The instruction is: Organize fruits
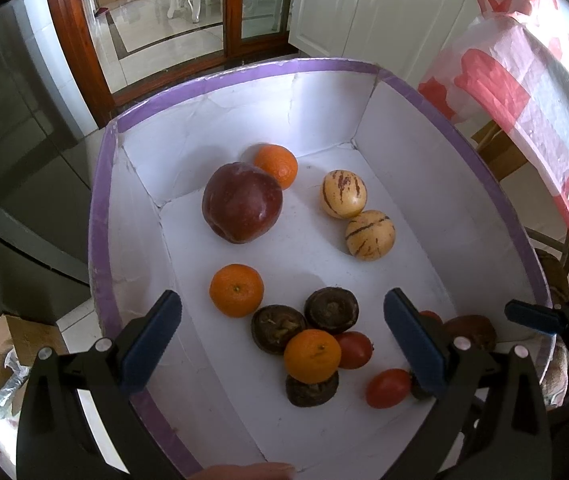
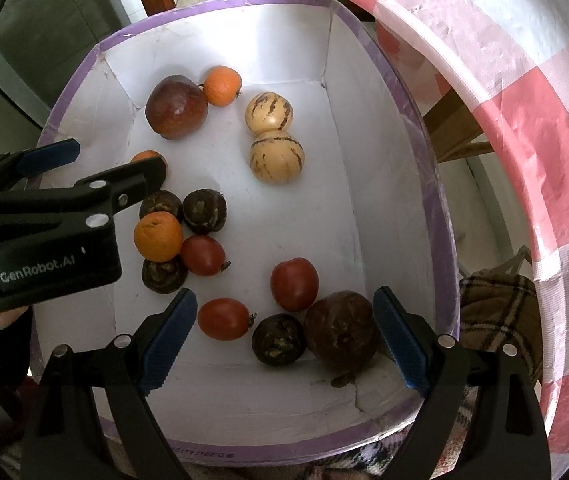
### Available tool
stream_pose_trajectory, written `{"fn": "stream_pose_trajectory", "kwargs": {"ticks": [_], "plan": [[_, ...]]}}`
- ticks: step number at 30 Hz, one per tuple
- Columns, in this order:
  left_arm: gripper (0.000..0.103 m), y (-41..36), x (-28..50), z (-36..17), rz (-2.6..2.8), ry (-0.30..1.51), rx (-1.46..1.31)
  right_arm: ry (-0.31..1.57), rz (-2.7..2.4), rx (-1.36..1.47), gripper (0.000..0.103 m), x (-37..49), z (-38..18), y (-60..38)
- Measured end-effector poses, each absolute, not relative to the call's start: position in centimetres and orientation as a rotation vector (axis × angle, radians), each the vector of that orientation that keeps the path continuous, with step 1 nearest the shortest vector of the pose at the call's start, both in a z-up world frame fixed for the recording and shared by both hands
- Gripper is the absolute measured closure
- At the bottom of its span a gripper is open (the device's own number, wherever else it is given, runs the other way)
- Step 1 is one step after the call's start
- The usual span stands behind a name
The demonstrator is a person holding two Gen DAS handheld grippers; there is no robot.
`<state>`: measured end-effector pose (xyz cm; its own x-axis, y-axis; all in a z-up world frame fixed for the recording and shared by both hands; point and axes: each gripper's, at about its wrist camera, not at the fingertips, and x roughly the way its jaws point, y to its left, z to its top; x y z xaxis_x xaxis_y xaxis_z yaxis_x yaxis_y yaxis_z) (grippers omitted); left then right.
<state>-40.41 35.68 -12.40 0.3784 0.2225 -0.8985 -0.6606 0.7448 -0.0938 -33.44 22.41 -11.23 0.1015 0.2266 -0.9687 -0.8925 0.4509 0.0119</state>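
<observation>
Fruit lay loose and mixed on the white floor of a purple-rimmed box (image 2: 220, 0), none of it yet grouped. At the far end sat a big dark-red apple (image 2: 176, 107) with an orange (image 2: 223, 85) touching it, and just beside them two striped yellow melons (image 2: 276, 156) touched each other. Nearer lay a tangle: an orange (image 2: 158, 236) resting among dark brown fruits (image 2: 204, 212) and a red tomato (image 2: 203, 255). Closest to the right claw (image 2: 284, 336) were two more tomatoes (image 2: 294, 284), a brown fruit (image 2: 279, 340) and a larger brownish-red fruit (image 2: 340, 330).

Both claws were spread wide and held nothing. The left claw (image 1: 282, 336) hovered over the near-left pile, its fingers straddling the orange (image 1: 312, 356) perched on the brown fruits. The right claw hung above the near-right cluster.

The work looked to be at its start, at the choosing of a first fruit. The perched orange seemed the easiest pick for the left claw, since it sat highest and clear on top. The next move would call for lowering the fingers to either side of it and closing gently, as round fruit could roll or squirt out and disturb the pile beneath. Where the sorted fruit should go could not be told.
</observation>
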Motion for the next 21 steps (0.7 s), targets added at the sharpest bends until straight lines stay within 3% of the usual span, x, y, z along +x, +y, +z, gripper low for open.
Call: {"fn": "stream_pose_trajectory", "kwargs": {"ticks": [21], "plan": [[0.002, 35.24, -40.12, -12.11, 0.602, 1.037, -0.430, 1.197, 0.940, -0.709, 0.016, -33.19, -11.33, 22.28]]}}
